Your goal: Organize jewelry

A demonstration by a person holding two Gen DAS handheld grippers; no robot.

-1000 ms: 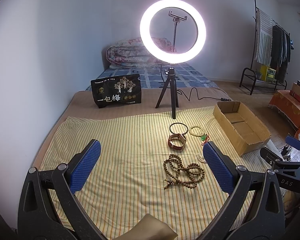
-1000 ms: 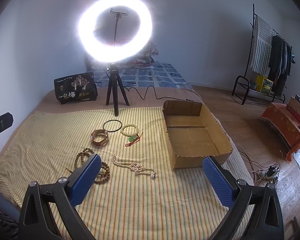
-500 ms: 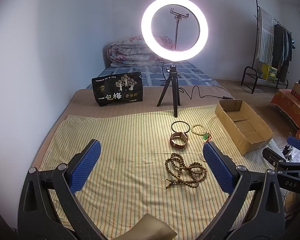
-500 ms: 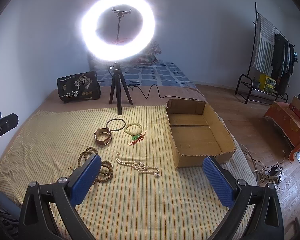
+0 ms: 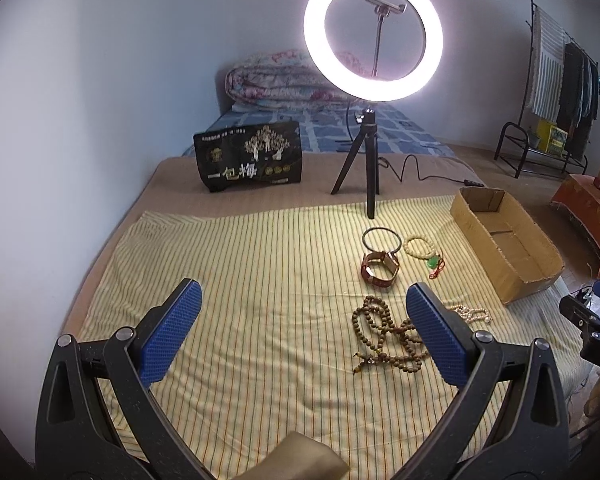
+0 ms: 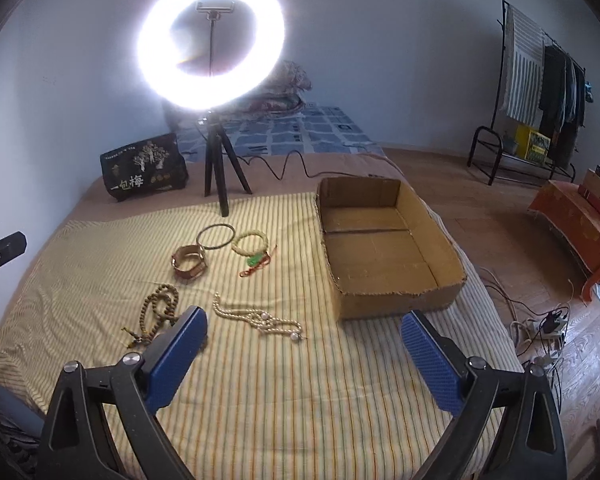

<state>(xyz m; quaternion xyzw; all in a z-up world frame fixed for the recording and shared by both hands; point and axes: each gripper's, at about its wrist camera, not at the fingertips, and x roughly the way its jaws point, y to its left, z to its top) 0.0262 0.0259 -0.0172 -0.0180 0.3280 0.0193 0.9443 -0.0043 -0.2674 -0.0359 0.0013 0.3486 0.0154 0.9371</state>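
A: What jewelry is out?

B: Five pieces on the striped cloth (image 6: 300, 380). A thin dark bangle (image 6: 215, 236) lies nearest the ring light (image 6: 210, 42) tripod. Touching its near edge is a brown strap watch (image 6: 189, 265), lying curled. Just right of the bangle is a pale bead bracelet (image 6: 250, 242) with a green pendant and red cord trailing from it. Closer in, brown wooden beads (image 6: 159, 312) lie in loose loops, and right of them a cream pearl string (image 6: 256, 318) is bunched in a line.

A: And the box?

B: A shallow cardboard box (image 6: 384, 248) sits on the cloth's right side, well apart from the bangle, with nothing visible inside.

A: The grippers?

B: The left gripper (image 5: 303, 322) hangs above the cloth with its jaws spread wide, nothing between the blue pads; the wooden beads (image 5: 384, 338) lie just inside its right finger in its own view. The right gripper (image 6: 302, 354) is also wide open and empty, above the cloth near the pearl string, its left finger covering part of the wooden beads.

A: Anything changed from a second ago?

B: The jewelry and box lie as before. In both views the beads and watch (image 5: 380, 270) now appear a little further right and the ring light (image 5: 373, 34) higher, so both grippers have shifted slightly. Jaws were open then too.
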